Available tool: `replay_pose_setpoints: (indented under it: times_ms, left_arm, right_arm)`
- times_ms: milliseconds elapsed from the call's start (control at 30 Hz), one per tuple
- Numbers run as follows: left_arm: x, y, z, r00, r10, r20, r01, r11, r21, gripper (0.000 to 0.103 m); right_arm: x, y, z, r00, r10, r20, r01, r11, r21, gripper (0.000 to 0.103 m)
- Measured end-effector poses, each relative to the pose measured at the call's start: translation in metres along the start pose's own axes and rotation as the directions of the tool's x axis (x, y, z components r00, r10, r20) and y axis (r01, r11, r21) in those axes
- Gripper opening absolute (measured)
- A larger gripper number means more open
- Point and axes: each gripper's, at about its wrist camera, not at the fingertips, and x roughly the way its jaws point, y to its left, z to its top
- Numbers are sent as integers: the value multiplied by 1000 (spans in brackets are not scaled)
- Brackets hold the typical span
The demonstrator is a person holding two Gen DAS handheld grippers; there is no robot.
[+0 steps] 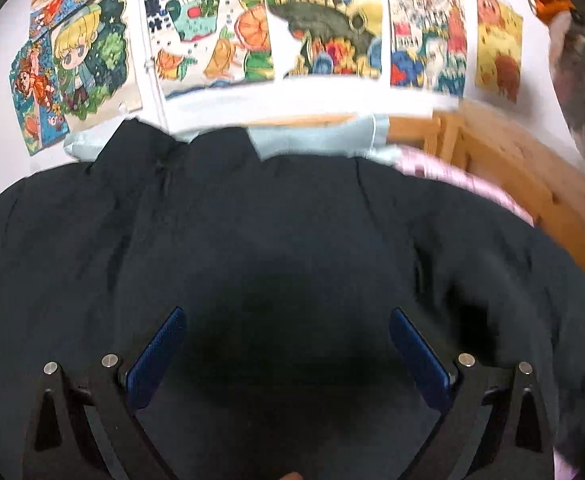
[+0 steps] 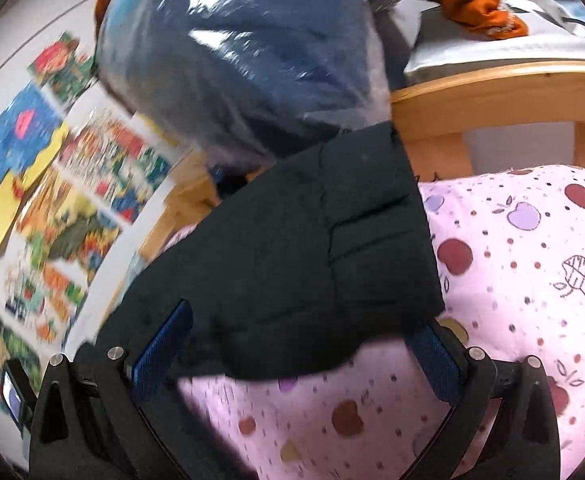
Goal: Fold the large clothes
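A: Dark padded coat (image 1: 276,240), spread over the pink apple-print bedding (image 2: 524,280); it looks bulky, soft and a bit slippery.

B: Both tongs are spread, gripping nothing. The left gripper (image 1: 288,344) hovers over the body; the right gripper (image 2: 298,350) should take the sleeve cuff (image 2: 372,240).

Dark jacket (image 1: 276,232): matt cloth, soft, creased. Bedsheet (image 2: 524,264): pink printed cotton-like cloth, matt. Gripper pads (image 1: 156,356): blue, rough textured; arms matt black plastic w/ shiny metal pins. Bed frame (image 2: 492,100): smooth pale wood. Storage bag (image 2: 244,52): glossy clear plastic.
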Motion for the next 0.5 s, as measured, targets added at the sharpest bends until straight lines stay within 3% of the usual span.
replay_pose_setpoints:
  times_ms: [67, 100, 167, 267, 500]
  left_arm:
    - [12, -5, 5, 1000, 14, 7, -14, 1000, -7, 102]
    - [18, -8, 5, 1000, 4, 4, -4, 1000, -13, 102]
    - [30, -17, 2, 1000, 6, -12, -6, 1000, 5, 102]
    - [48, -25, -4, 998, 22, -54, -19, 998, 55, 102]
    - [74, -13, -14, 996, -21, -84, 22, 1000, 13, 103]
  right_arm:
    - [6, -1, 0, 1000, -10, 23, 9, 1000, 25, 80]
    - [10, 2, -2, 999, -6, 31, 4, 999, 41, 76]
    - [14, 3, 0, 999, -6, 42, 3, 998, 59, 56]
    - [14, 3, 2, 998, -11, 56, 9, 999, 35, 41]
    - [0, -5, 7, 997, 10, 80, -9, 1000, -13, 29]
